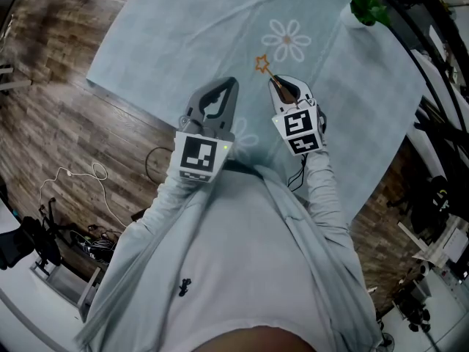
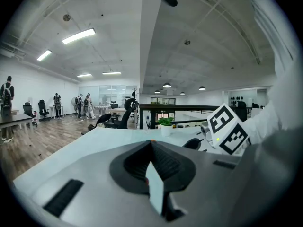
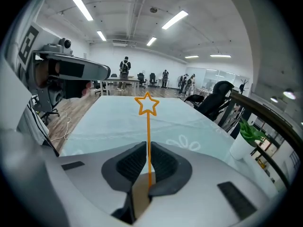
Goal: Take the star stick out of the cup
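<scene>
An orange star stick (image 3: 147, 104) stands upright between the jaws of my right gripper (image 3: 147, 145), which is shut on its thin shaft. In the head view the star (image 1: 261, 64) pokes out past the right gripper (image 1: 282, 81) over the pale blue tablecloth (image 1: 220, 28). A brown shape (image 1: 283, 90) low between those jaws may be the cup; most of it is hidden. My left gripper (image 1: 227, 83) hovers beside it to the left, shut with nothing in it; its jaws (image 2: 151, 143) meet at the tips.
The cloth has daisy prints (image 1: 287, 39). A small green plant in a white pot (image 1: 365, 9) stands at the table's far right corner. Wood floor with loose cables (image 1: 88, 174) lies left of the table edge. Office chairs and people stand far off.
</scene>
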Demonstrator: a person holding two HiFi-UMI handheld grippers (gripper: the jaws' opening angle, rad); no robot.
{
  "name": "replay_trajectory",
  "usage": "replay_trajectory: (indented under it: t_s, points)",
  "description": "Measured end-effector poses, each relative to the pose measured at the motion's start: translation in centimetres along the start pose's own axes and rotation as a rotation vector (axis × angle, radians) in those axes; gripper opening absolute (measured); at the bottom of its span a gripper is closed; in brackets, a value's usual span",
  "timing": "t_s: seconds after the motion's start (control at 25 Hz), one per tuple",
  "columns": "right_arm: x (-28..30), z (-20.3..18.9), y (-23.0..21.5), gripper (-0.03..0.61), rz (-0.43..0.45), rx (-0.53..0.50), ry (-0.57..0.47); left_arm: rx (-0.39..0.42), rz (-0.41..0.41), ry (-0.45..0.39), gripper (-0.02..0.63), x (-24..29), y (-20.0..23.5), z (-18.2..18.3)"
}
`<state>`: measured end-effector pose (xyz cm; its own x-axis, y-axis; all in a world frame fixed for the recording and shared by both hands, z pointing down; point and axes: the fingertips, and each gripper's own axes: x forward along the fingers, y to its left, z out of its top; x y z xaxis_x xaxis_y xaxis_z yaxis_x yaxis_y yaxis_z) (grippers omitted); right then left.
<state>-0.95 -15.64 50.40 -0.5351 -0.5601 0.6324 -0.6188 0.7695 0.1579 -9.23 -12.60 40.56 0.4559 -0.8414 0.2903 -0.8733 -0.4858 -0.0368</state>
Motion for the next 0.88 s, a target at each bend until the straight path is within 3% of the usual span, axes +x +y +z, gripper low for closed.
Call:
replay_trajectory:
  t_s: [0.16,0.88]
  points:
    - [-0.2,0.3,0.2,0.021,-0.003,0.007,-0.016,-0.002,0.005,0.001,0.018,-0.2,0.2,-0.2]
    - [-2.4,1.8,-0.7,0.02,-0.02,0.057,-0.108,0.017,-0.004,-0.023,0.018,0.1,-0.6,0.9]
